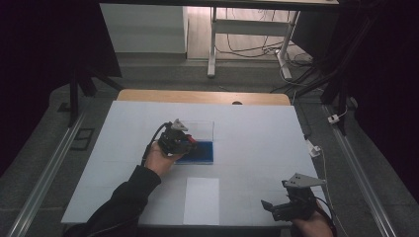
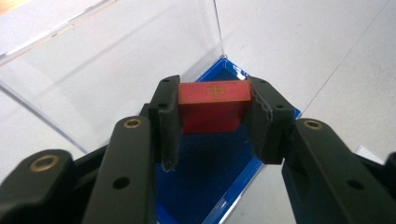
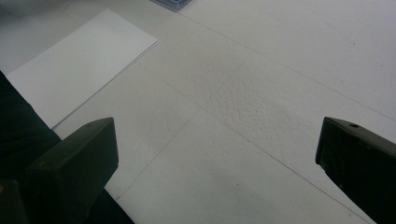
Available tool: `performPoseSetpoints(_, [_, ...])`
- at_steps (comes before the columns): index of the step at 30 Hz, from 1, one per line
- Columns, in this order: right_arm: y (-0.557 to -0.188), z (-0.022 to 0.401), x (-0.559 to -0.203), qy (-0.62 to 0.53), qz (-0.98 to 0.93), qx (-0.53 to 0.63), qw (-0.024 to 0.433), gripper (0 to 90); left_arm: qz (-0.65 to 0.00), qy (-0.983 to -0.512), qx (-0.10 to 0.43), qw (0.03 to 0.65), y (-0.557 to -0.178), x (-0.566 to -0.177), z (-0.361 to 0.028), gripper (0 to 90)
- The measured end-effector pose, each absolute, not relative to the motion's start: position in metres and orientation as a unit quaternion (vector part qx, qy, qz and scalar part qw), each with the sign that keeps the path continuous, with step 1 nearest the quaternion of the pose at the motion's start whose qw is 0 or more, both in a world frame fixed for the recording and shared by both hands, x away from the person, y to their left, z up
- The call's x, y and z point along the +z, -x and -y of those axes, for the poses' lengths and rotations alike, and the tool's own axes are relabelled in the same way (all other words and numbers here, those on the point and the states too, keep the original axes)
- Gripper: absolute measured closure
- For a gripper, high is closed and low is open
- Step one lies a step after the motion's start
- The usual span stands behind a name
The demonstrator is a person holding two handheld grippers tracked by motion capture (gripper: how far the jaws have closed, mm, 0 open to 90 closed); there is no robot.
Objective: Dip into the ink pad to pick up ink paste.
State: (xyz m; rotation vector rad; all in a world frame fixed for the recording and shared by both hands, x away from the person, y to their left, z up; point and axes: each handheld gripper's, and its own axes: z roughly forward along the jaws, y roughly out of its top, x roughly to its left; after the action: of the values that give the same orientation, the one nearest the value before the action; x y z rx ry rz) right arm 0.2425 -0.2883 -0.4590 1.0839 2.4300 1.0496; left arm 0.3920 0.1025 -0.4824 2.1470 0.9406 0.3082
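**Red block held over the blue tray**

The left hand-held gripper (image 2: 212,123) clamps the red block (image 2: 214,105) directly above the blue-lined tray (image 2: 205,172), its long axis spanning jaw to jaw. The right hand-held gripper (image 1: 291,205), wide open and empty, hovers well apart over the surface (image 1: 257,138), near right.
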Motion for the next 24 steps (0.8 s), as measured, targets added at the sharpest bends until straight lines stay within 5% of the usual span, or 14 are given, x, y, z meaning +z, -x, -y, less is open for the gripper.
performPoseSetpoints(24, [-0.242,0.288,-0.459,-0.374,-0.842,0.362,0.14,0.0,-0.35,-0.862,0.119,0.348,-0.398,-0.503,-0.081,58.4])
